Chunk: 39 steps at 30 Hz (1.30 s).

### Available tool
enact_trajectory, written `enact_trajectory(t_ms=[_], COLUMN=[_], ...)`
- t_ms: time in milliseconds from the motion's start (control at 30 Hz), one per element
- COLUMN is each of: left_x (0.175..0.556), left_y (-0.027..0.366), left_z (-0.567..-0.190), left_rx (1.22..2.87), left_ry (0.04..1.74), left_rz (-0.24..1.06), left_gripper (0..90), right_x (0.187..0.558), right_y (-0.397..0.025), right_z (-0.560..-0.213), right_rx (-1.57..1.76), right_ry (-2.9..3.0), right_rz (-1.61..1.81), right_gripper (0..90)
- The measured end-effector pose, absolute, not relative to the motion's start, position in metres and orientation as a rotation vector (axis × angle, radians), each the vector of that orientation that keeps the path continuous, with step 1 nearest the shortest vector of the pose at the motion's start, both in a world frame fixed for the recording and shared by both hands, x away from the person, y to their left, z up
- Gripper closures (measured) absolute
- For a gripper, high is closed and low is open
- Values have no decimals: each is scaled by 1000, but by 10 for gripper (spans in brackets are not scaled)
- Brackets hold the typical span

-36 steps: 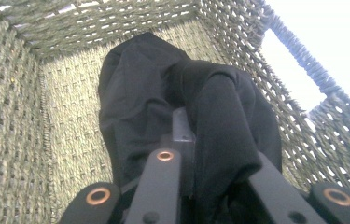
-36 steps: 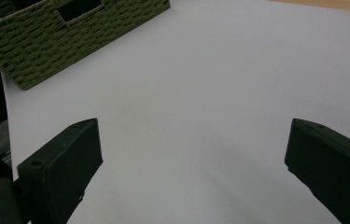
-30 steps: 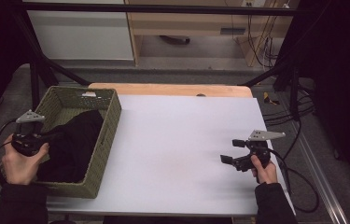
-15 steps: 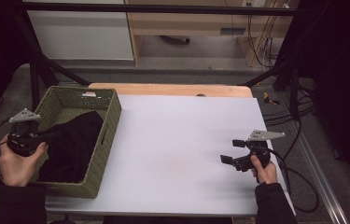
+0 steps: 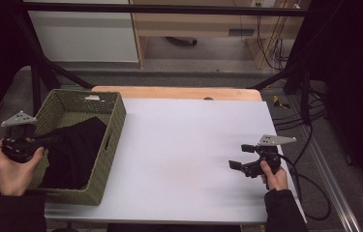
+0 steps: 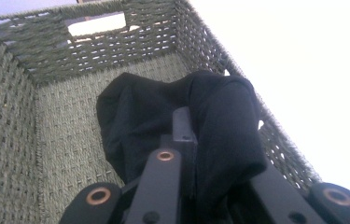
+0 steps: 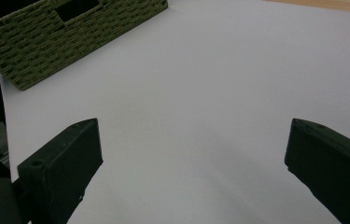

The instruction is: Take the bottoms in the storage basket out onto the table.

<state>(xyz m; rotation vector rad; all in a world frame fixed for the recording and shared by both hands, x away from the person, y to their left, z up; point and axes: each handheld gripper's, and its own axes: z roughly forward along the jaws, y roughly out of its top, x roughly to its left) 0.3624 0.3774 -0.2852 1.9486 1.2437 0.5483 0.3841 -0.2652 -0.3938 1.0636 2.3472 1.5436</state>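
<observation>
High view: a green woven basket (image 5: pixel 109 140) stands at the 9 o'clock side of the white desk (image 5: pixel 189 145), with a black cloth (image 5: pixel 75 150) lying inside it and draped toward its left wall. The left gripper (image 5: pixel 41 141), held in the person's left hand (image 5: pixel 12 169), sits at the basket's left rim, touching the cloth. The right gripper (image 5: pixel 241 157) hovers over bare desk at about 4 o'clock, well apart from the basket, fingers spread and released.

Left gripper view: the fingers (image 6: pixel 184 126) are clenched on a raised fold of the black cloth (image 6: pixel 224 121); the rest of the cloth trails down to the basket (image 6: pixel 18 116) floor.

Right gripper view: the two fingers (image 7: pixel 65 163) stand wide apart above the bare desk (image 7: pixel 196 102), holding nothing; the basket (image 7: pixel 60 32) lies at 11 o'clock.
</observation>
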Motion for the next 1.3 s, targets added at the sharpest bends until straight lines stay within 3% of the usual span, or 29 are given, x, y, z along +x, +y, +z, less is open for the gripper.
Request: enact_trajectory(t_ms=[1300], left_x=[344], left_y=[378], left_z=[-249], left_rx=[1902], left_ry=[1188], left_rz=[569], left_gripper=[855], right_x=[385], right_y=[-264], right_z=[-395], right_rx=[1065], right_ry=[2357], right_rz=[1535], right_gripper=[46])
